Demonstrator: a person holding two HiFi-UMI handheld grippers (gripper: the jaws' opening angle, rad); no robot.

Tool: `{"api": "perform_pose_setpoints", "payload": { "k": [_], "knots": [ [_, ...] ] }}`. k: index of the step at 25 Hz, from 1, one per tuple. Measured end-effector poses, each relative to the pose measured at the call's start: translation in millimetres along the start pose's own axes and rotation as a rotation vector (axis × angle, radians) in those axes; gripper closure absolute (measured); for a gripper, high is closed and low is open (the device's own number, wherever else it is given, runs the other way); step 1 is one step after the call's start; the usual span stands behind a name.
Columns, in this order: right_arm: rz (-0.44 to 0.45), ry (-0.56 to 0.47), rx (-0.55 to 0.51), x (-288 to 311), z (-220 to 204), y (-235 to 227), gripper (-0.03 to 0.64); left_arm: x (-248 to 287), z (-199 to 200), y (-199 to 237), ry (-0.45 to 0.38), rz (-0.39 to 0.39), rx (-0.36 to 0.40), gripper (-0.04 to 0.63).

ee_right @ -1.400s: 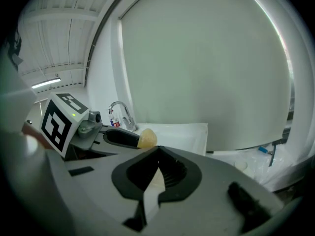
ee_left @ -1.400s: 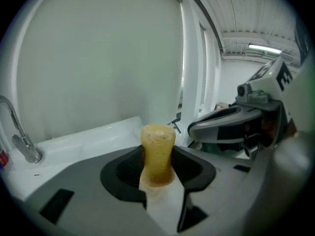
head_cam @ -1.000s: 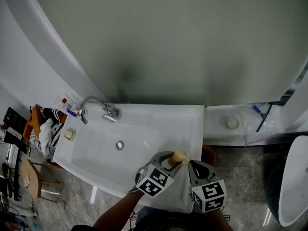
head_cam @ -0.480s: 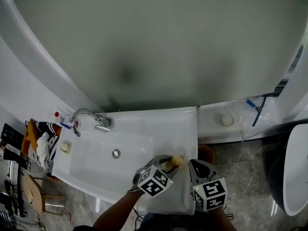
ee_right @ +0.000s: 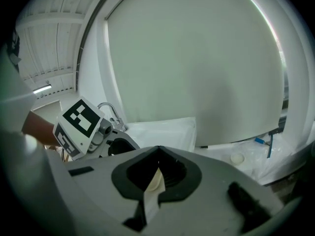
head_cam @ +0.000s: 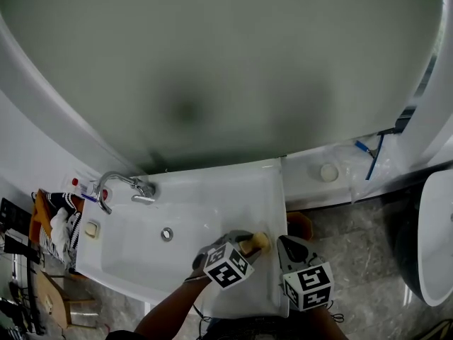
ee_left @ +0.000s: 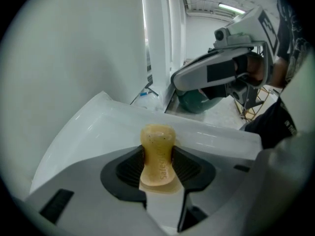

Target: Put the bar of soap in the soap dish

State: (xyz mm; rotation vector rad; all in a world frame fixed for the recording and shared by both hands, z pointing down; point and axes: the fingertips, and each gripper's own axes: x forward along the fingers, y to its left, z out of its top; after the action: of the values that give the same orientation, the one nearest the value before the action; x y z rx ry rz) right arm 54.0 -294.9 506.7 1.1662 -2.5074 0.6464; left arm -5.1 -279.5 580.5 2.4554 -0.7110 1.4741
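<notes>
A yellow bar of soap [ee_left: 158,140] stands upright between the jaws of my left gripper [ee_left: 158,157], which is shut on it. In the head view that gripper [head_cam: 249,246] holds the soap [head_cam: 259,241] over the front right part of the white sink [head_cam: 212,197]. A small beige square dish [head_cam: 90,228] sits on the sink's left rim, below the chrome faucet [head_cam: 117,186]. My right gripper [head_cam: 287,242] hangs just right of the soap, off the sink's right edge; its jaws [ee_right: 157,154] are shut with nothing between them.
A ledge [head_cam: 311,183] to the right of the sink carries a round white item [head_cam: 328,171] and a blue-handled tool [head_cam: 368,156]. A large curved pale wall rises behind the sink. Striped cloth and clutter [head_cam: 55,222] lie left of the sink. A white fixture [head_cam: 435,239] stands at far right.
The head view has swung, so the sink and faucet now sit lower and further left in it. Both grippers keep their places beside each other, with the soap still held.
</notes>
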Motion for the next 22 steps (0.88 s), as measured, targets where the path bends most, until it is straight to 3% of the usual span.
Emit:
{"api": "perform_pose_setpoints", "payload": {
  "k": [14, 22],
  "knots": [
    [-0.017, 0.003, 0.018, 4, -1, -9, 0.604, 10, -8, -5, 0.184, -0.126, 0.106, 0.413],
    [-0.014, 0.002, 0.022, 2, -2, -11, 0.604, 18, -17, -5, 0.234, -0.14, 0.121, 0.409]
  ]
}}
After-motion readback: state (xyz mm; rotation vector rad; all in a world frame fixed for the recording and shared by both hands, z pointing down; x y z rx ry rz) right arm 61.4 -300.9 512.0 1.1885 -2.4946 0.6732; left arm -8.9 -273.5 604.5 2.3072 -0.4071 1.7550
